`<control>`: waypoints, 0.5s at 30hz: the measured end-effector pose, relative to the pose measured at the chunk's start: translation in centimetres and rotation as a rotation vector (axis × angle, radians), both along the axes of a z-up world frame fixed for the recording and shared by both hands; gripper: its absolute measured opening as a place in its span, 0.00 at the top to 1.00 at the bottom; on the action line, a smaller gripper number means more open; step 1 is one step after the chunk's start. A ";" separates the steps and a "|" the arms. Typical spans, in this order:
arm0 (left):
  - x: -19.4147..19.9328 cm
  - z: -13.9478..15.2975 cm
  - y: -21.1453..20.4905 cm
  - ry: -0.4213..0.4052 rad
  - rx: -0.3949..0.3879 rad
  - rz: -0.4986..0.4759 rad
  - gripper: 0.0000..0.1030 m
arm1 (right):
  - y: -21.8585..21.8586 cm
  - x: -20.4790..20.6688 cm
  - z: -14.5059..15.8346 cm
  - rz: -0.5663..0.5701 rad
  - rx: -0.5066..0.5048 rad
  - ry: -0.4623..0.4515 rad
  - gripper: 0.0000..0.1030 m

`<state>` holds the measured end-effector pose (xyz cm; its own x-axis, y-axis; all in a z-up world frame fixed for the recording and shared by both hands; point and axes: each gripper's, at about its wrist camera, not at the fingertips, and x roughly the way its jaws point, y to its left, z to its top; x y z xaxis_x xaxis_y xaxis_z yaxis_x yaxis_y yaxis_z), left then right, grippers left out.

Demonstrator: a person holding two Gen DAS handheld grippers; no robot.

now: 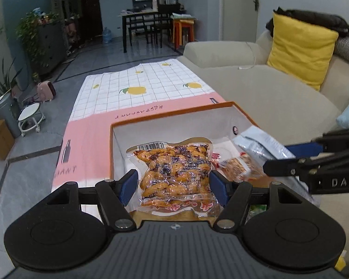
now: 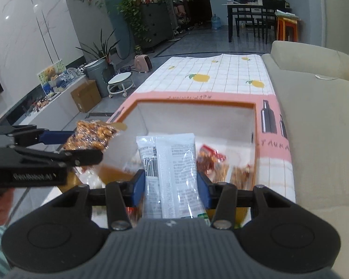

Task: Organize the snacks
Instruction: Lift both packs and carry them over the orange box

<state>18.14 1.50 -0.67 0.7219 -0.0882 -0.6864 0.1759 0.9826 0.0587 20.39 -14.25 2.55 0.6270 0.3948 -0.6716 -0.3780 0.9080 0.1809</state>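
An orange-rimmed box with white inner walls (image 1: 174, 125) (image 2: 195, 118) stands on the table. My left gripper (image 1: 173, 187) is shut on a clear vacuum pack of orange-brown snacks (image 1: 174, 174) and holds it over the box's near left part; it also shows in the right wrist view (image 2: 90, 137). My right gripper (image 2: 171, 188) is shut on a white and clear snack packet (image 2: 172, 172) over the box; that packet shows in the left wrist view (image 1: 260, 145). Several small red and brown snack packets (image 2: 221, 165) (image 1: 239, 165) lie in the box.
The table carries a pink and white checked cloth with lemons (image 1: 151, 86) (image 2: 221, 76). A beige sofa (image 1: 267, 88) (image 2: 318, 116) with a yellow cushion (image 1: 300, 48) runs along the right. A white stool (image 1: 31, 116) and a cardboard box (image 2: 86, 96) stand on the floor at the left.
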 end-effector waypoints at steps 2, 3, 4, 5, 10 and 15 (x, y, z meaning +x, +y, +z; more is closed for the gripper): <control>2.3 -0.3 0.1 0.029 0.004 0.002 0.25 | 0.4 2.1 0.2 0.001 -0.006 0.014 0.56; 3.1 -0.7 0.3 0.044 0.005 0.004 0.25 | 0.6 3.2 0.1 0.005 -0.008 0.024 0.56; 4.0 -1.0 0.4 0.057 0.010 0.001 0.25 | 0.9 4.2 -0.1 0.010 -0.013 0.033 0.55; 4.7 -1.4 0.4 0.069 0.021 -0.003 0.25 | 1.2 5.4 -0.4 0.018 -0.021 0.046 0.55; 8.6 -3.8 0.4 0.139 0.101 -0.020 0.25 | 2.1 10.5 -2.1 0.012 -0.016 0.136 0.55; 10.9 -6.4 -0.2 0.201 0.178 -0.051 0.25 | 3.4 14.7 -4.3 -0.006 -0.047 0.219 0.56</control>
<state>29.09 1.35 -7.08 0.5677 0.0140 -0.8231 0.2505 0.9495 0.1888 35.12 -10.89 -1.71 0.4665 0.3562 -0.8097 -0.3286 0.9196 0.2152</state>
